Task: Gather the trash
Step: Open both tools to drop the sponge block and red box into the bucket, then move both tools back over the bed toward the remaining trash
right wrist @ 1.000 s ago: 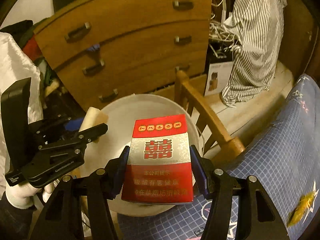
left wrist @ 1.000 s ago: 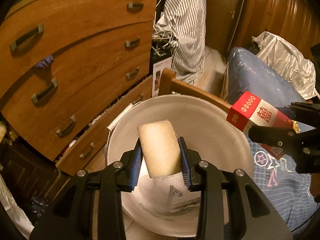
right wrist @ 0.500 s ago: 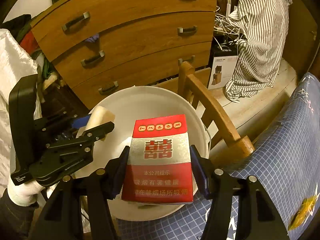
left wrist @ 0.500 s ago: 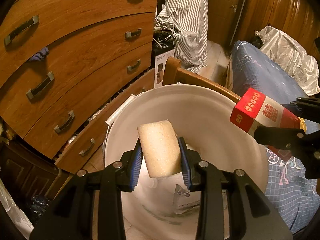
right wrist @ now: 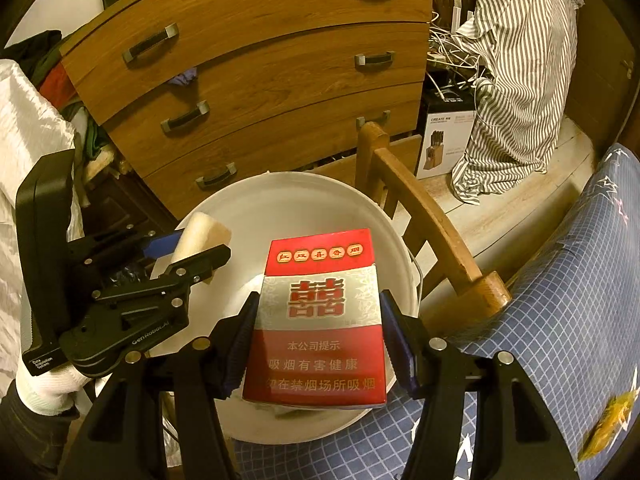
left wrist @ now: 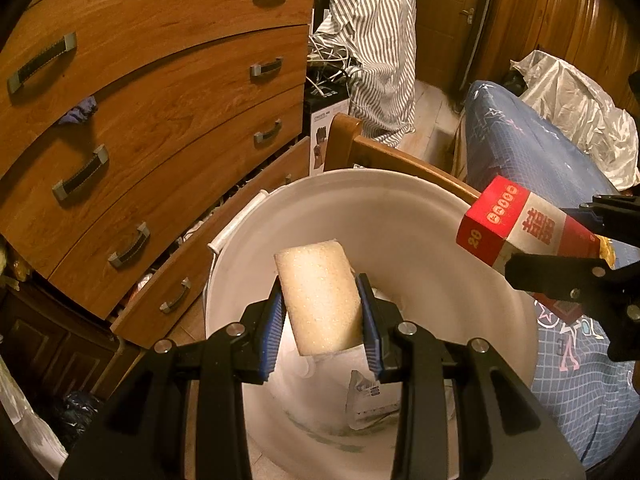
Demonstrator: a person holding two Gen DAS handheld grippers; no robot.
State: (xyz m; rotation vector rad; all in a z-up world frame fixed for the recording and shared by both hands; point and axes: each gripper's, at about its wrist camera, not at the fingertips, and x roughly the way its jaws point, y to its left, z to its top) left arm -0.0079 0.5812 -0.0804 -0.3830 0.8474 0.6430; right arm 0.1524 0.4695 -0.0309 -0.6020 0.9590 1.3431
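Note:
My left gripper (left wrist: 320,320) is shut on a pale foam block (left wrist: 318,300) and holds it over the open white bucket (left wrist: 400,200). The bucket holds crumpled paper trash (left wrist: 370,396) at its bottom. My right gripper (right wrist: 318,344) is shut on a red and silver cigarette pack (right wrist: 320,316), held above the bucket's near rim (right wrist: 280,184). The pack also shows at the right of the left wrist view (left wrist: 520,224). The left gripper with the foam block (right wrist: 200,236) shows at the left of the right wrist view.
A wooden chest of drawers (left wrist: 160,100) stands behind the bucket, its bottom drawer pulled out. A wooden chair back (right wrist: 420,208) stands beside the bucket. A bed with a blue checked cover (right wrist: 540,320) is at the right. A striped shirt (right wrist: 520,60) hangs behind.
Both grippers have moved closer over the bucket, which looks larger now. Each still holds its item.

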